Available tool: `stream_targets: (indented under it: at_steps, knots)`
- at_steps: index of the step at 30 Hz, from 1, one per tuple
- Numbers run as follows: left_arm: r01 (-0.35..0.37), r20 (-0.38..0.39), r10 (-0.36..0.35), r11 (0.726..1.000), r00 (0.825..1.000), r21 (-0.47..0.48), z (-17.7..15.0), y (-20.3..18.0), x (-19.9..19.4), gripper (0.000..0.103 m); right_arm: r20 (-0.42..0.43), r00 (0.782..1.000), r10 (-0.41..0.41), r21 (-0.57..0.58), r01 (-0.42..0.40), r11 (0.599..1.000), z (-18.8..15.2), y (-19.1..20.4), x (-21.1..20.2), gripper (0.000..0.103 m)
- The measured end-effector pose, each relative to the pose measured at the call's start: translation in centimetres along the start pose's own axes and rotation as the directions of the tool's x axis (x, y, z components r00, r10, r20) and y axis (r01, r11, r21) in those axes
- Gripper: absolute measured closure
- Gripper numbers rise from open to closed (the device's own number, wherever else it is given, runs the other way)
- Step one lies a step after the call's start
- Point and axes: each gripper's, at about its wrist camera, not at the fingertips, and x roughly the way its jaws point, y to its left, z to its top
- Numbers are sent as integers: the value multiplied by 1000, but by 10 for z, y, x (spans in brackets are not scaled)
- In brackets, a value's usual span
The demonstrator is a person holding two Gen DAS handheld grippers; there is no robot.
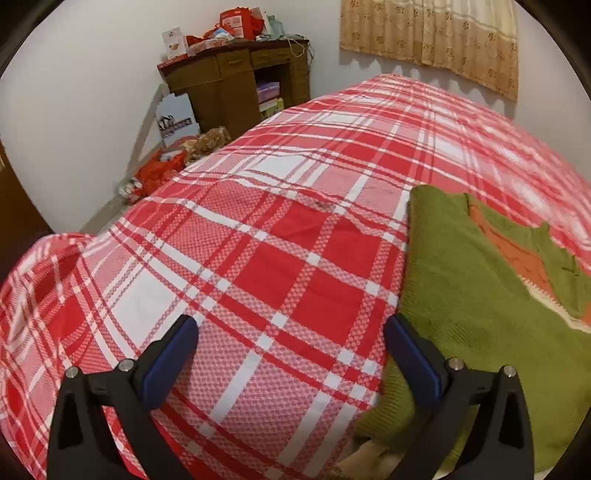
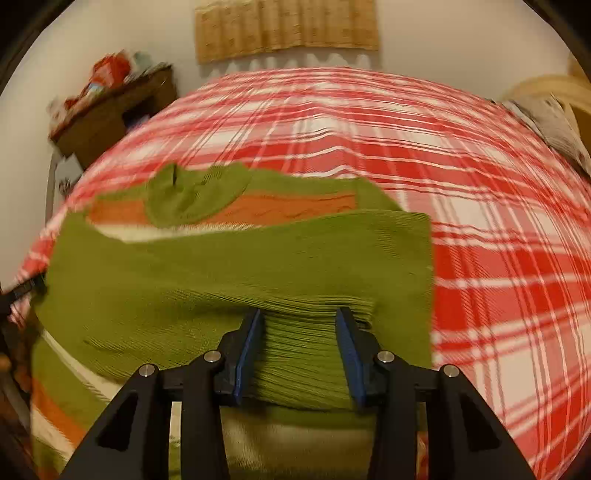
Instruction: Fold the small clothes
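Sweater (image 2: pixel 240 266), green ribbed knit with orange and white bands, lies partly folded on the plaid bed (image 2: pixel 498 258). My right fingers (image 2: pixel 299 354) stand half apart over its bunched hem; grip unclear. My left fingers (image 1: pixel 291 362) stand wide, sweater at three o'clock.

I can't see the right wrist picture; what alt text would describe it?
A green sweater with orange and white stripes lies partly folded on a red-and-white plaid bedspread. The right gripper, jaws apart, straddles a bunched ridge of the green knit. A tan curtain hangs behind.
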Motion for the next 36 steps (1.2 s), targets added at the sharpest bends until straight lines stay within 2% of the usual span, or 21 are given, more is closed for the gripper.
stream_targets:
  at_steps: [2,4,5,7,9,11,13,14,15,16,18,19,20,23,25,28,30,31,35,36]
  knots:
    - [60,-2,-60,998,998,29,-3,9,-10,0,42,999,23,19,-24,1000,-9,-7,-28,59]
    - [88,4,-88,994,996,62,-9,17,-22,0,83,996,46,-5,-45,999,-23,-10,-62,59]
    - [125,15,-126,989,992,85,-15,22,-32,0,107,993,50,-18,-48,999,-33,-13,-83,59]
    - [209,23,-213,970,977,125,-26,34,-50,0,165,983,77,-16,-75,997,-55,-24,-131,59]
    - [291,15,-298,942,955,168,-38,50,-68,0,220,971,98,5,-101,995,-76,-39,-177,59]
    - [326,31,-340,921,940,215,-51,65,-87,0,281,950,137,27,-151,988,-96,-54,-227,59]
    - [337,47,-362,902,931,271,-65,81,-107,0,348,911,223,13,-242,970,-116,-63,-279,56]
    - [342,48,-371,892,927,295,-72,88,-115,0,368,891,265,-7,-282,959,-123,-64,-297,46]
    - [347,47,-378,885,925,311,-76,93,-121,0,374,870,321,-39,-331,943,-129,-61,-314,36]
    - [352,43,-386,877,921,327,-82,100,-127,0,366,845,391,-82,-389,918,-137,-56,-328,33]
    - [372,36,-408,861,912,347,-96,114,-142,0,328,808,490,-161,-463,872,-153,-40,-342,28]
    - [385,32,-422,854,906,350,-102,121,-147,0,305,806,506,-184,-472,862,-158,-32,-341,28]
    - [406,26,-441,846,897,346,-113,129,-156,0,276,825,494,-200,-453,869,-167,-20,-335,28]
    - [448,4,-478,827,878,338,-135,140,-166,0,200,912,357,-144,-333,932,-188,8,-292,28]
    - [474,-16,-501,809,865,349,-148,140,-170,0,113,947,300,-98,-290,952,-205,24,-255,28]
    - [497,-50,-517,785,854,370,-164,137,-173,0,16,960,281,-79,-279,957,-230,51,-219,28]
    - [536,-96,-545,750,833,388,-180,133,-175,0,22,959,283,-115,-279,953,-242,65,-213,28]
    - [544,-110,-551,736,827,404,-188,128,-175,0,27,962,273,-139,-267,954,-247,73,-211,28]
    - [542,-137,-542,722,829,431,-209,117,-169,0,-33,985,168,-262,-171,950,-260,106,-186,28]
    - [544,-140,-541,722,829,428,-212,117,-168,0,-43,992,115,-301,-123,946,-264,114,-177,28]
